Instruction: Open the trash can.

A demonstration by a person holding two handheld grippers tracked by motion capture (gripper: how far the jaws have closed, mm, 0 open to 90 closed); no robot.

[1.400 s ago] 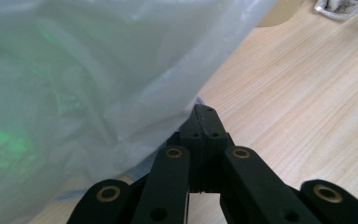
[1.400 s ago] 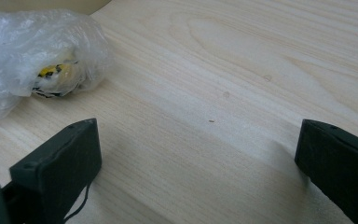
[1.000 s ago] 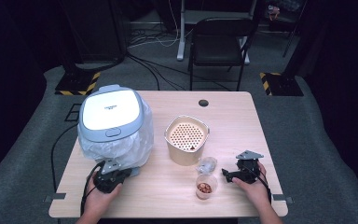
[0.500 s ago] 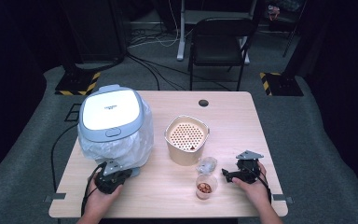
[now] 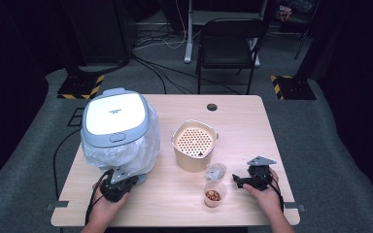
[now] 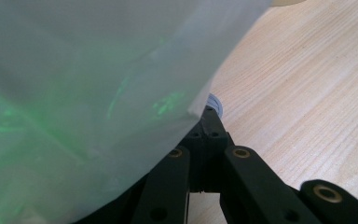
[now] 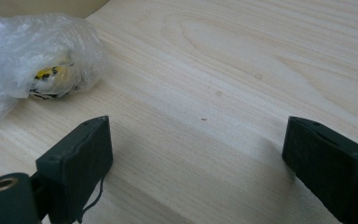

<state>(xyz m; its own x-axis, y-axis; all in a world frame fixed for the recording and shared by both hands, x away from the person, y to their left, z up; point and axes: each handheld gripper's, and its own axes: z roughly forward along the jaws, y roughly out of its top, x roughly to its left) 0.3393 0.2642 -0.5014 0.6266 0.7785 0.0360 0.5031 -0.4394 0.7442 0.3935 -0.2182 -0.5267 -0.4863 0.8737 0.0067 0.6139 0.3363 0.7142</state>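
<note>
My left gripper [image 5: 134, 180] lies on the table at the front left, its tip against the clear plastic bag [image 6: 88, 93] that wraps a white-lidded cooker [image 5: 114, 119]. Its jaws are pressed together [image 6: 209, 122], shut, with the bag's edge hanging just above them. At the front right, my right gripper [image 5: 238, 180] points left toward a small clear cup [image 5: 213, 193] of reddish bits. Its pads [image 7: 81, 149] stand wide apart over bare wood, open, with nothing between them [image 7: 198, 129]; the jaws have just been closing a little. A crumpled plastic wrapper [image 7: 37, 65] lies ahead to its left.
A beige pot with a perforated insert [image 5: 194, 144] stands mid-table, behind the wrapper [image 5: 215, 171] and the cup. The wooden table [image 5: 238, 121] has a round cable hole [image 5: 211, 107] at the back. A black chair [image 5: 229, 41] stands beyond it.
</note>
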